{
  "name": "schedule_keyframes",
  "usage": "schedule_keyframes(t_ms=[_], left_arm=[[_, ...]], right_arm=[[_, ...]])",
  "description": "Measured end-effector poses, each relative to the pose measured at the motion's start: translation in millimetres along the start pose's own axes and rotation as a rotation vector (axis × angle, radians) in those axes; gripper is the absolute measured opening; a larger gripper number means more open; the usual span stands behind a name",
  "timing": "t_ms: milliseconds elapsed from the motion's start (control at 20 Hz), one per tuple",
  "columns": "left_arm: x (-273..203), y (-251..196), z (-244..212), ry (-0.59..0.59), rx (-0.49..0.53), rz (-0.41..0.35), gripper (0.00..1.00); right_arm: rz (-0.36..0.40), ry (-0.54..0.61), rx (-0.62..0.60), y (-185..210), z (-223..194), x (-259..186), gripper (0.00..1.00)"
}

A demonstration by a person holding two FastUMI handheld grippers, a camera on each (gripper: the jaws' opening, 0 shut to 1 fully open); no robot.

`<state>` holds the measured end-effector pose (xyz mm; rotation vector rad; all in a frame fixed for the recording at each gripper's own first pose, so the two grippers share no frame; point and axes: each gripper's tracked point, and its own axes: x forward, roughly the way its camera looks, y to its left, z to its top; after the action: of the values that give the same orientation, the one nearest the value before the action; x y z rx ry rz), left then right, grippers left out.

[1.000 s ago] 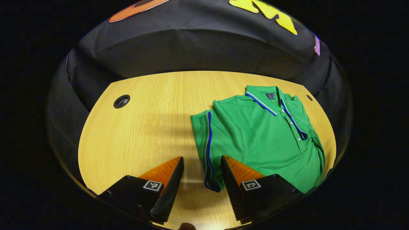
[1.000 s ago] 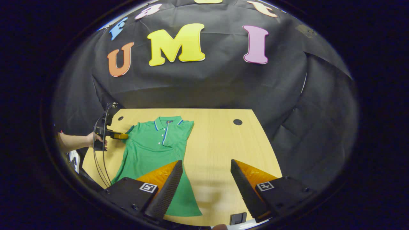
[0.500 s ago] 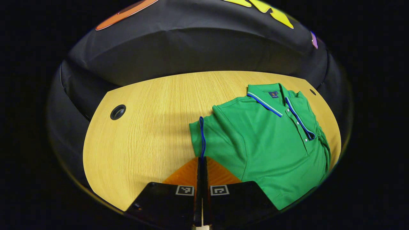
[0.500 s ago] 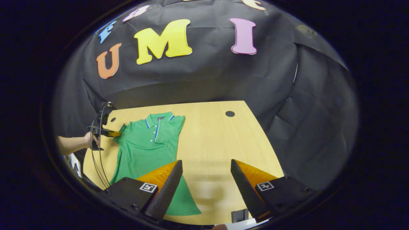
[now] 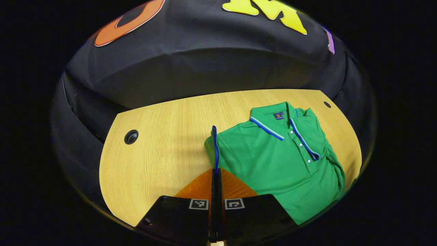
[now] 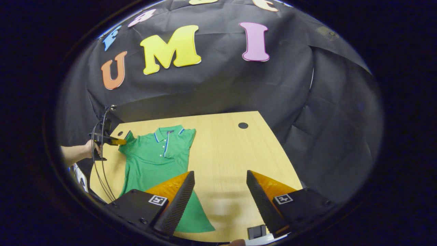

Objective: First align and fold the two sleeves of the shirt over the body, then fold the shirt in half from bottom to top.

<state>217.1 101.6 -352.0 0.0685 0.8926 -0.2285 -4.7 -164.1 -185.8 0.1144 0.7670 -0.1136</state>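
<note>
On the worktop (image 5: 153, 160), green polo shirt (image 5: 283, 164) lies collar at 12 o'clock, left claw (image 5: 215, 174) pinching its blue-trimmed sleeve (image 5: 214, 143); right claw (image 6: 218, 191) gapes, holding nothing.

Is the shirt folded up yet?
Partly. The shirt has one sleeve folded over; the left gripper pinches the other sleeve.

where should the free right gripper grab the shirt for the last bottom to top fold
Probably the hem, at its corner nearest the right gripper. It lies flat on the table just under the open fingers, so come down from above and pinch the edge. The left gripper is shut on the sleeve.
</note>
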Motion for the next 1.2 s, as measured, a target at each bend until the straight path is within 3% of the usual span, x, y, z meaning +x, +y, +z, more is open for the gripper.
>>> schedule_keyframes(t_ms=[150,200,500,650,700,800,950,1000,1050,1100,1150,1200], left_arm=[[-3.1,-31.8,29.5,-0.044,-0.138,-0.043,0.03],[-1.7,-39.1,33.5,-0.045,-0.125,-0.039,0.04],[23.1,-97.0,30.3,-0.001,-0.092,-0.057,0.04],[39.8,-123.1,17.8,0.044,-0.104,-0.058,0.1],[42.2,-125.8,16.7,0.047,-0.105,-0.053,0.1],[47.4,-131.0,12.3,0.052,-0.1,-0.043,0.13],[39.2,-128.6,8.7,0.046,-0.099,-0.026,0.24],[34.5,-129.3,7.3,0.039,-0.108,-0.031,0.25],[25.5,-127.6,4.9,0.029,-0.12,-0.031,0.29],[16.5,-124.0,0.7,0.021,-0.124,-0.025,0.32],[7.2,-121.9,-2.7,0.018,-0.122,-0.018,0.36],[-7.8,-118.1,-9.0,0.01,-0.117,-0.009,0.52]], right_arm=[[-0.009,-0.014,0.021,-10.7,-7.2,-12.6,0.93],[-0.018,-0.015,0.04,-16.8,-12.2,-16.3,0.97],[-0.074,-0.015,0.113,-49.6,-30.9,-32.1,0.97],[-0.099,-0.02,0.116,-62.4,-34.3,-39.3,0.92],[-0.103,-0.02,0.116,-63.6,-35.8,-40.2,0.97],[-0.108,-0.018,0.089,-65.2,-36.3,-40.9,0.97],[-0.087,-0.021,0.035,-57.9,-34.7,-38.4,0.97],[-0.073,-0.023,0.018,-53.4,-34.3,-36.5,0.93],[-0.068,-0.024,-0.014,-49.0,-35.5,-32.2,0.97],[-0.055,-0.023,-0.05,-40.8,-36.5,-31.7,0.93],[-0.041,-0.024,-0.076,-34.3,-37.0,-30.6,0.97],[-0.022,-0.025,-0.111,-25.5,-38.3,-30.4,0.93]])
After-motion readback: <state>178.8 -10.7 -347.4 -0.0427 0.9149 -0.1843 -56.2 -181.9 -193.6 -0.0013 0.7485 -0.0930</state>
